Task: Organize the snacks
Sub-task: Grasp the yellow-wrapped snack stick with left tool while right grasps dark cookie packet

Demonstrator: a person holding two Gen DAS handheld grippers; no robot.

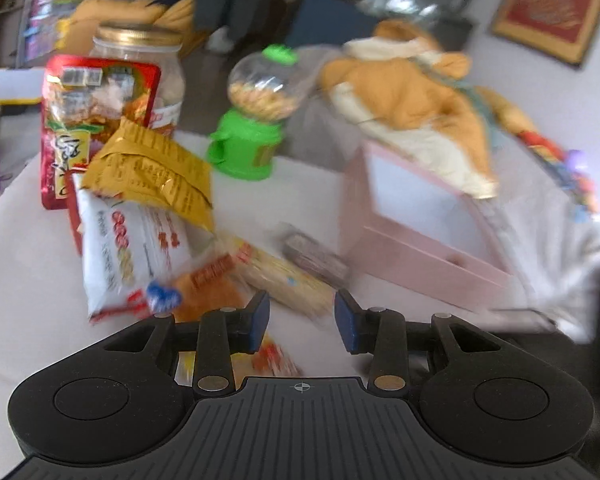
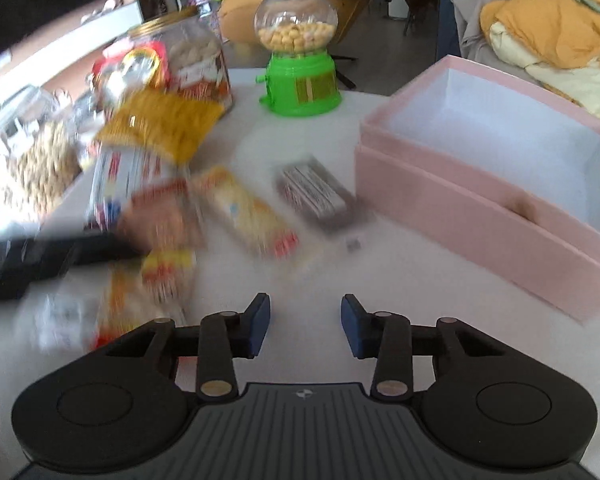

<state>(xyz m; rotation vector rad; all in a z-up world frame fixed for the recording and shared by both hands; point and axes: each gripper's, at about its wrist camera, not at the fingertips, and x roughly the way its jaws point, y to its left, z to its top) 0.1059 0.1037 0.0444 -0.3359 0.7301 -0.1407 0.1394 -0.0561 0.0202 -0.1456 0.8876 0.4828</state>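
Several snack packets lie in a blurred heap on the white table (image 2: 380,272). Among them are a yellow bag (image 1: 156,172), a white bag (image 1: 128,252), a pale cracker packet (image 1: 284,276) and a dark bar (image 1: 316,256). The right wrist view shows the cracker packet (image 2: 248,208) and the dark bar (image 2: 316,192) just left of an open pink box (image 2: 480,208), whose inside holds nothing. My left gripper (image 1: 302,320) hovers open just short of the cracker packet, with nothing between its pads. My right gripper (image 2: 305,326) is open over bare table, in front of the packets.
A red bag (image 1: 84,120) and a gold-lidded jar (image 1: 140,60) stand behind the heap. A green candy dispenser (image 2: 300,60) stands at the table's far edge. An orange and cream blanket (image 1: 412,96) lies beyond the pink box (image 1: 420,256). A black blurred shape (image 2: 40,264) reaches in from the left.
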